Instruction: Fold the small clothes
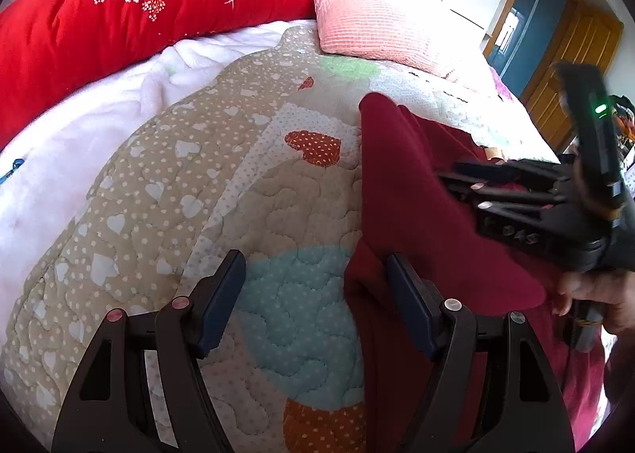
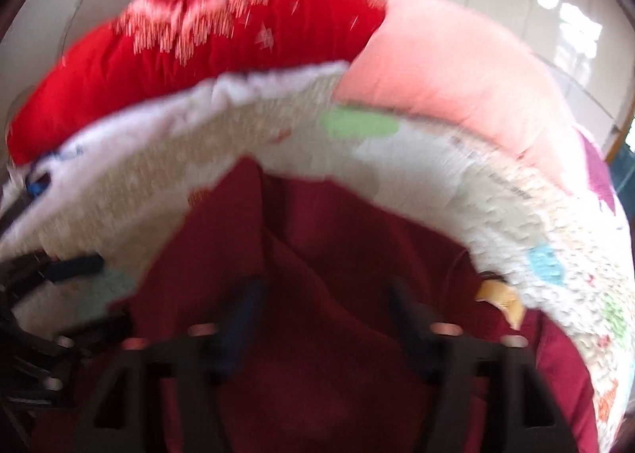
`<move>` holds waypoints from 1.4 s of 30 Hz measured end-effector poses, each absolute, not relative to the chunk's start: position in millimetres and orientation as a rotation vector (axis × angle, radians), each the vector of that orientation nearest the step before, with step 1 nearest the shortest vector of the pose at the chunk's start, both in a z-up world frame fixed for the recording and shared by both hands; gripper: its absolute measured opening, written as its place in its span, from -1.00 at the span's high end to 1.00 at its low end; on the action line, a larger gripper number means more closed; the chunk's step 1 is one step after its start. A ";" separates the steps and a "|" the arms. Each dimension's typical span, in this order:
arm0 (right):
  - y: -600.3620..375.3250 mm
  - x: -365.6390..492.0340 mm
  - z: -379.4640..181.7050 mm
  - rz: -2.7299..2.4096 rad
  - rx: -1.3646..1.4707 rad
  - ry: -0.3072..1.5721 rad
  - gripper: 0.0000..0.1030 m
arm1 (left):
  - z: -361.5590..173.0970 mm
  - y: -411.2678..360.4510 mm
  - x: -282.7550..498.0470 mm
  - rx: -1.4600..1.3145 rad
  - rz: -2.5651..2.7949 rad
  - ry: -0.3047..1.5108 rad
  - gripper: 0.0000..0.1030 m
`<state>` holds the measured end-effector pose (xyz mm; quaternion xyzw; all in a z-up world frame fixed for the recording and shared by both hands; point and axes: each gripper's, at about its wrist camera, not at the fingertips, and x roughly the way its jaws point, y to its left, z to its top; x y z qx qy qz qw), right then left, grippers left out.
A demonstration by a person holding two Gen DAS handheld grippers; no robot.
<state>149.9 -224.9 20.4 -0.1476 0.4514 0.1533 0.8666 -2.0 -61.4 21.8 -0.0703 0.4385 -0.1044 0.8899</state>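
1. Over the quilted bedspread (image 1: 158,191), our left gripper (image 1: 313,294) hangs with its jaws spread wide and nothing between them; its right finger sits just at the near-left edge of the maroon garment (image 1: 428,191), and we cannot tell whether it touches.

2. Beside it, our right gripper (image 1: 456,181) reaches in from the right above the same cloth. In its own blurred view the right gripper (image 2: 321,318) shows its fingers parted with maroon fabric filling the gap, and we see no pinch on the cloth.

3. Centre-right on the bed, the garment lies with one broad flap already laid over itself, its upper corner pointing toward the pink pillow (image 1: 373,20). We judge the fold begun but unfinished: ridges and a loose lower edge remain, and a pale tag (image 2: 502,300) shows at the right side.

4. To the left of the garment, the bedspread offers wide open room for drawing an edge across, flat and unobstructed.

5. Farther out, the red floral comforter (image 1: 119,16) and a white fleece blanket (image 1: 99,103) bound the far side; the bed's right edge lies close behind our right gripper, with a wooden door (image 1: 555,36) beyond, so we judge room tighter there.
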 end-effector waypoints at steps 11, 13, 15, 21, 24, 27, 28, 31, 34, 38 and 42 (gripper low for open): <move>-247.2 162.8 17.0 0.208 -0.173 0.911 0.99 | 20.1 -62.3 -0.5 -0.142 -0.213 0.910 -0.47; -244.3 158.1 12.6 0.200 -0.189 0.892 0.99 | 20.0 -61.3 -0.4 -0.148 -0.214 0.911 -0.47; -249.3 147.2 27.4 0.189 -0.160 0.852 0.97 | 22.3 -61.2 -1.7 -0.149 -0.214 0.901 -0.46; -292.0 76.8 53.5 0.149 -0.086 0.793 0.36 | 51.9 -63.5 -20.4 -0.132 -0.245 0.754 -0.46; -337.9 48.1 44.1 0.029 -0.062 0.820 0.36 | 56.7 -73.1 -23.7 -0.117 -0.296 0.745 -0.46; -390.5 38.9 28.0 -0.180 -0.015 0.870 0.36 | 50.1 -86.7 -18.1 -0.116 -0.349 0.793 -0.46; -409.2 37.4 21.9 -0.241 0.019 0.881 0.36 | 46.6 -91.2 -15.8 -0.111 -0.367 0.816 -0.46; -438.4 28.5 24.4 -0.209 0.184 0.852 0.36 | 32.8 -100.1 -8.9 -0.078 -0.366 0.895 -0.46; -437.7 20.4 34.3 -0.236 0.145 0.837 0.36 | 20.7 -98.3 -1.5 -0.101 -0.363 0.952 -0.47; -440.6 23.4 21.4 -0.213 0.107 0.887 0.33 | 19.3 -102.4 -6.7 -0.080 -0.360 0.935 -0.50; -457.9 2.7 44.8 -0.198 0.199 0.864 0.27 | 18.2 -100.9 -6.2 -0.086 -0.362 0.935 -0.52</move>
